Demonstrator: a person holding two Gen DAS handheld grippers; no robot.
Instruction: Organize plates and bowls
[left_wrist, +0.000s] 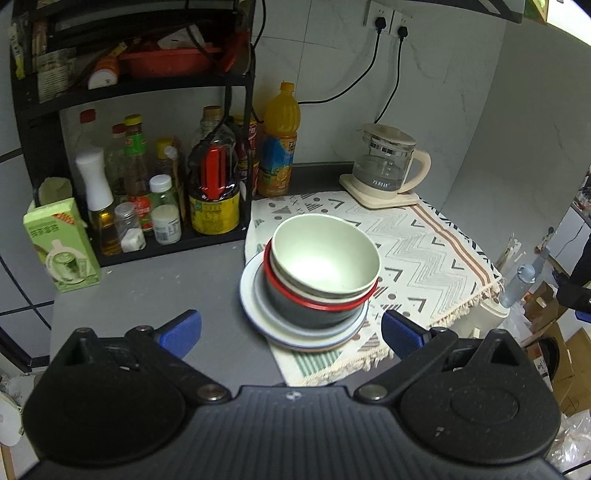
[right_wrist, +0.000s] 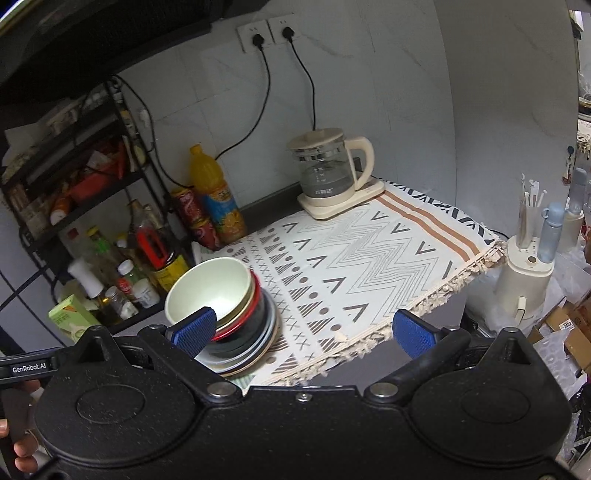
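Note:
A stack of dishes stands on the left edge of the patterned cloth (left_wrist: 417, 254). On top is a pale green bowl (left_wrist: 325, 258) (right_wrist: 210, 288), nested in a red-rimmed bowl (left_wrist: 317, 301) and a dark bowl (left_wrist: 314, 317). Beneath them lie white plates with a blue rim (left_wrist: 251, 306) (right_wrist: 271, 332). My left gripper (left_wrist: 291, 332) is open, just short of the stack, its blue pads on either side. My right gripper (right_wrist: 303, 328) is open too, hovering above the cloth's front edge to the right of the stack; its left pad overlaps the bowls in view.
A black rack (left_wrist: 236, 92) of sauce bottles and jars stands left of the stack, with an orange juice bottle (left_wrist: 279, 140) and a green carton (left_wrist: 61, 247) nearby. A glass kettle (left_wrist: 388, 162) sits at the cloth's back. The counter ends at the right, with a white appliance (right_wrist: 524, 280) beyond.

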